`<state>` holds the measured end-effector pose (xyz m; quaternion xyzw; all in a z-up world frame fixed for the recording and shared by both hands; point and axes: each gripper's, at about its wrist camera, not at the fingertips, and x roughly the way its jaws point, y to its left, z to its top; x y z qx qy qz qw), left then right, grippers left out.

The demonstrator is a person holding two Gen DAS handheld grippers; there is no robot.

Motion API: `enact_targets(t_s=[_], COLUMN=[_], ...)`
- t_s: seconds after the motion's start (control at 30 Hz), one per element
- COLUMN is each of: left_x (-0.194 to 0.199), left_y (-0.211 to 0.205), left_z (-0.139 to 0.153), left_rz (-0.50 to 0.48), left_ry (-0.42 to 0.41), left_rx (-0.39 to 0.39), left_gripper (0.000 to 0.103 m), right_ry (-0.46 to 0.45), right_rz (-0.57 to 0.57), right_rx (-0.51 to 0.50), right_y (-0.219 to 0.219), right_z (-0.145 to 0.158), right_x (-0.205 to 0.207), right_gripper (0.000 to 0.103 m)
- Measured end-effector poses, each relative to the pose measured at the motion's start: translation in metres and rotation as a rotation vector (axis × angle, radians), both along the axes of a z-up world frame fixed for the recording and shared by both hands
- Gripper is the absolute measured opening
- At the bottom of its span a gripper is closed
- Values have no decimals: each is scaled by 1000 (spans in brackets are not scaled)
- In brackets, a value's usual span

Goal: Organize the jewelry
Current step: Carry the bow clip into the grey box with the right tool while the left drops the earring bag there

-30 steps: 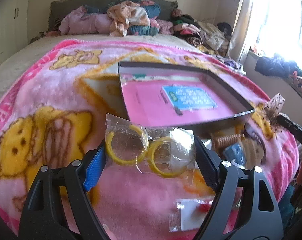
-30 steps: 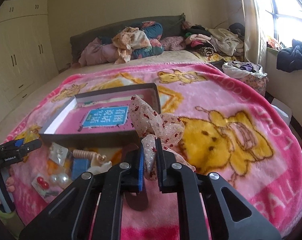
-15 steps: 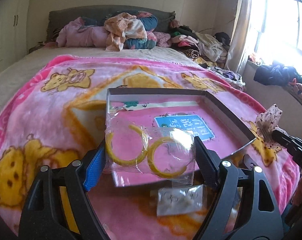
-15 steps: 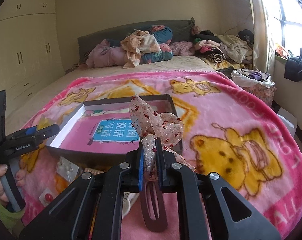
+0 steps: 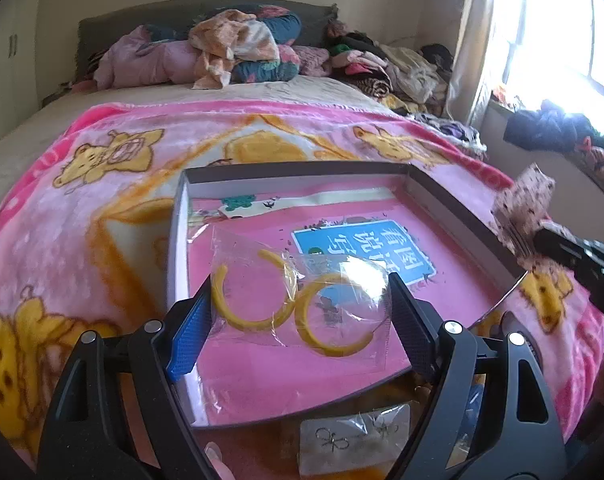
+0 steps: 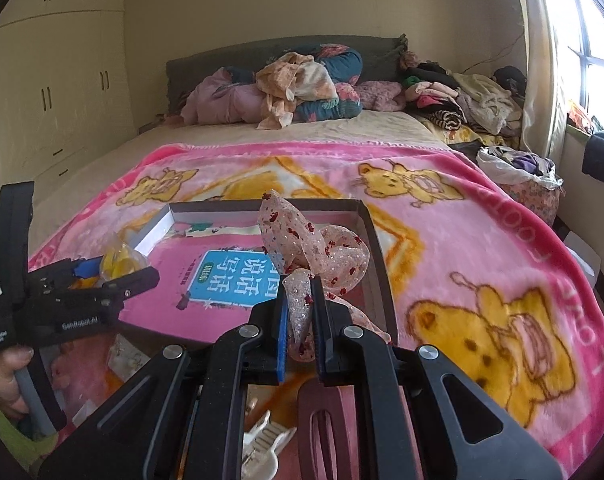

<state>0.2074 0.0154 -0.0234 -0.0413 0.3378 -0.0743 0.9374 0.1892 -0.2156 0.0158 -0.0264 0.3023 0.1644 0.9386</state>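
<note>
Left wrist view: left hand-held gripper (image 5: 300,316) pinches the clear plastic bag of yellow hoop earrings (image 5: 298,306), which a second ago was over the pink cartoon-bear blanket (image 5: 102,216) and now hangs above the shallow grey box with a pink liner (image 5: 442,200), looks ready to drop in.

Right wrist view: right hand-held gripper (image 6: 300,332) is clamped narrow on the sheer pink bow with red dots (image 6: 314,248), now nearer the box's near edge, probably next.

A home bedroom: bed (image 6: 286,132) with heaped clothes (image 6: 298,88) at twelve o'clock, wardrobe (image 6: 54,92) at ten, window (image 6: 594,32) at two.
</note>
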Motion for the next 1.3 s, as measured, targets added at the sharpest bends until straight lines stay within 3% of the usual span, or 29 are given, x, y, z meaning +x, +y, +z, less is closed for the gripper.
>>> enact_targets(t_s=[0.73,1.07,1.3], left_x=[15,14,7], left_y=[-3,-2,0], left_z=[-17,-16,-9], left_rz=[-20,-18,-10], left_ry=[56,51,29], left_rx=[2,6,7], left_gripper=[74,76,87], right_ry=[141,113,65], right_rz=[-17,-7,-25], right_rx=[-23,28,72], right_y=[3,-4,-15], right_z=[-47,-43,-30], right_x=[36,21,0], right_gripper=[14,50,66])
